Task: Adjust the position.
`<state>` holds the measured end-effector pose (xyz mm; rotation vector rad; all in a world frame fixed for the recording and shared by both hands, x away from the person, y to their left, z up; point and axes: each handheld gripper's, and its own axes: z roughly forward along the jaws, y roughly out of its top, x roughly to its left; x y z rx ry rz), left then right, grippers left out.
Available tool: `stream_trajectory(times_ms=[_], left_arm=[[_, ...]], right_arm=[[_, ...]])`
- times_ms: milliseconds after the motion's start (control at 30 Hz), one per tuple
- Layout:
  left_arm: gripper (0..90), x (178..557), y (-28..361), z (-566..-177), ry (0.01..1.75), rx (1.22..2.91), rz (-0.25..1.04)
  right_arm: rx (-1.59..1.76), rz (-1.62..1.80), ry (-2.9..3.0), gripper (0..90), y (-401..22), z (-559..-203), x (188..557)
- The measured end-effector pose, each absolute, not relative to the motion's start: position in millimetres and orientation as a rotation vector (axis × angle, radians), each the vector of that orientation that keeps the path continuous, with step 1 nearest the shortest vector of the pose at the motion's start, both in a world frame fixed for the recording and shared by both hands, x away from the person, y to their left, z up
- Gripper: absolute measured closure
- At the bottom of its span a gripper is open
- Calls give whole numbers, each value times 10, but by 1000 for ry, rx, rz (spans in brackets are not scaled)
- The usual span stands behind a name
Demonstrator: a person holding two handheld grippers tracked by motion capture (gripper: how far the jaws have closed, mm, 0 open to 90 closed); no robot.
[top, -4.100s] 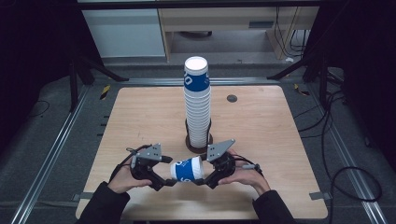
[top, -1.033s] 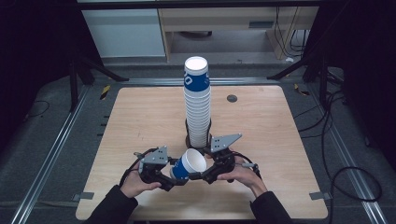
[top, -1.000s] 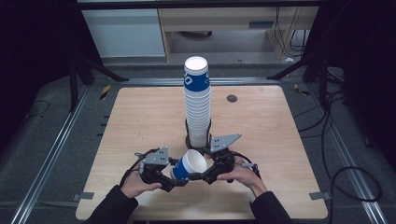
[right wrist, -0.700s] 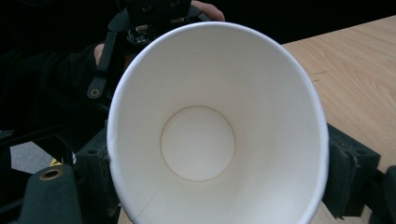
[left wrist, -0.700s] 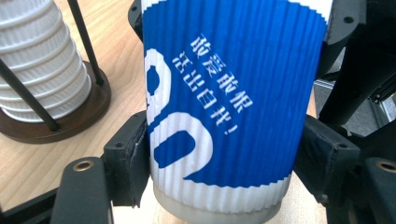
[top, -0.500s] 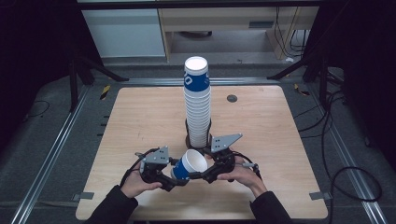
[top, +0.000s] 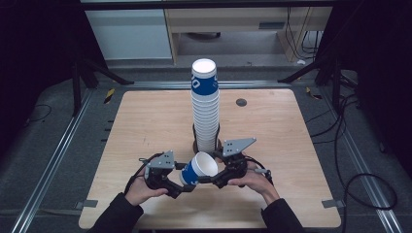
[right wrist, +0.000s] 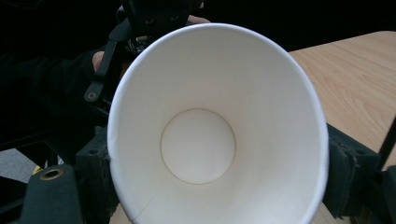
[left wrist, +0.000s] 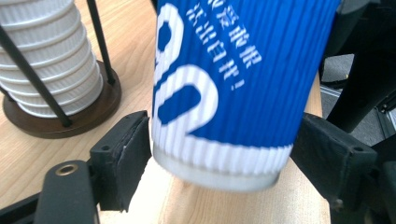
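While the single blue paper cup hangs tilted just above the near edge of the desk, it sits between both tools, mouth turned toward the right one. On the near left, the left hand-held gripper has just been opening its jaws; in the left gripper view its pads flank the cup's base, the left one barely at the wall and the right one apart, so it reads as released. On the near right, the right hand-held gripper is clenched across the cup's rim, which is squeezed into an oval in the right gripper view. Farther back, mid-desk, the tall stack of cups stands upright in its wire holder. By my reading, the handover from left to right is nearly done; what remains is carrying the cup off and setting it wherever it belongs.
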<state>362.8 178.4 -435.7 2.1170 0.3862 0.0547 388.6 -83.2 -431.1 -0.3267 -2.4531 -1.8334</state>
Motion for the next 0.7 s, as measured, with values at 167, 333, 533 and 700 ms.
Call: stream_trajectory(times_ms=[167,333,533,700], left_arm=[[178,3644,1870,-4326,414,2105,81],[162,3660,1943,-4320,447,2101,97],[155,3724,2055,-4333,522,2089,135],[150,3795,2168,-4349,624,2071,184]], right_arm=[[-362,-1849,-2495,179,-903,-4262,3895],[-405,-1850,-2542,179,-964,-4225,3899],[-478,-1831,-2629,176,-1067,-4198,3898],[-572,-1822,-2676,176,-1203,-4179,3917]])
